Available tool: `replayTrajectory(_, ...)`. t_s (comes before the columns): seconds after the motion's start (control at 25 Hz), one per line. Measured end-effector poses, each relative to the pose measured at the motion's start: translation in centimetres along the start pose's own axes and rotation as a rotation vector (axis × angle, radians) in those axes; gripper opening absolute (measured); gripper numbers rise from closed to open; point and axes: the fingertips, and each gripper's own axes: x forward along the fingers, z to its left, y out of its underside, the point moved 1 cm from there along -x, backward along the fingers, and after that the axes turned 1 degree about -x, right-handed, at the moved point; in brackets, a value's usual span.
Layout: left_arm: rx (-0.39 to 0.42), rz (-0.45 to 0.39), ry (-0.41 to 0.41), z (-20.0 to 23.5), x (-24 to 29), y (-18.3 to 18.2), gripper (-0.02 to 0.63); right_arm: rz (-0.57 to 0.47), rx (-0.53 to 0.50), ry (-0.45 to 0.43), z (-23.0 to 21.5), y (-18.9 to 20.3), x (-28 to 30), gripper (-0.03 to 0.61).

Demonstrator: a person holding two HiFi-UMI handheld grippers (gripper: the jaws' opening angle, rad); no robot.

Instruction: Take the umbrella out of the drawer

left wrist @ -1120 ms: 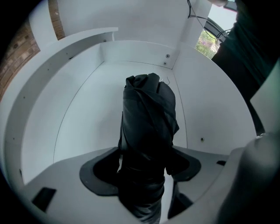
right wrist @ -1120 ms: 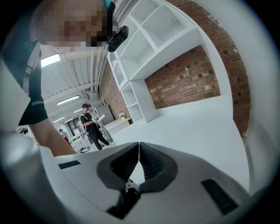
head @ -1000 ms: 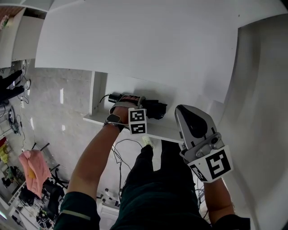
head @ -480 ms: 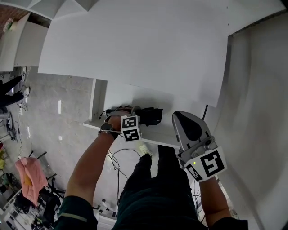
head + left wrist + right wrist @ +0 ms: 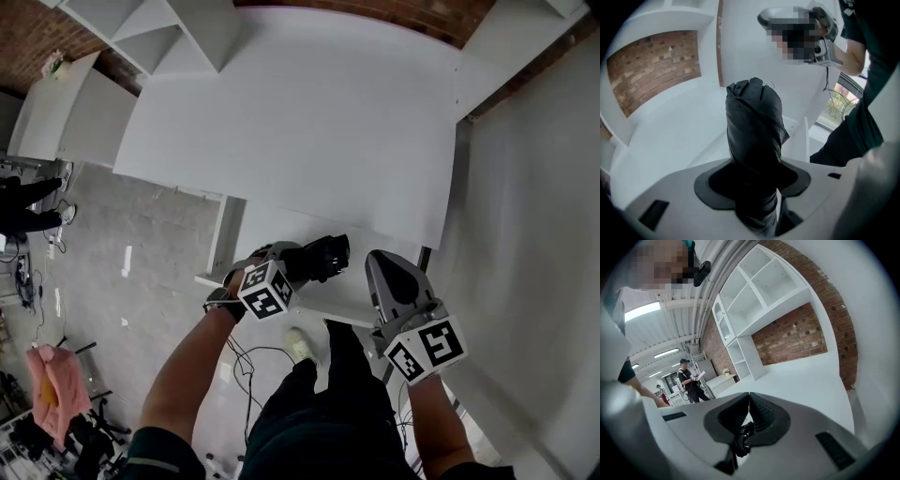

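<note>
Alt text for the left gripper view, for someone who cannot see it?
The left gripper has its jaws shut on a folded black umbrella, which points away from the camera over a white surface. A brick wall framed by white shelving lies beyond at left, and the person's dark clothing fills the right edge.

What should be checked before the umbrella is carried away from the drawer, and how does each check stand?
1. Left gripper jaws clamped on the umbrella: ok.
2. Umbrella wrapped shut, no loose canopy: ok.
3. Umbrella lifted clear of the drawer: cannot tell; the head view shows it over the drawer, height unclear.
4. Right gripper jaws together, holding nothing: ok.
5. Right gripper apart from the umbrella: ok.
</note>
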Motion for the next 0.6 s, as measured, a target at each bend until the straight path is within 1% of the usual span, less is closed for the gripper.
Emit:
replayTrajectory(0.12,-0.071,-0.075,-0.041,-1.0,-3.6,-1.3,0.230,-0.010,0.000,0.010,1.9,-1.0,-1.7,0.005)
replayTrajectory(0.24,-0.150,-0.164,-0.092,-0.3,-6.1,-2.9,0.230,-0.025,-0.015,0.017,2.7,-2.0,-2.0,0.005)
replayTrajectory(0.44,-0.326,-0.352,-0.149,-0.3,-10.6,-5.0,0.232,-0.048,-0.069,0.037,4.1,-3.5,-2.8,0.005)
replayTrajectory(0.52,-0.351,-0.395,-0.175,-0.8,-12.8,-5.4,0.232,-0.046,-0.087,0.046,4.8,-3.9,-3.3,0.005)
replayTrajectory(0.6,-0.354,-0.420,-0.199,-1.2,-14.5,-5.7,0.232,-0.050,-0.103,0.051,5.6,-4.4,-3.7,0.005)
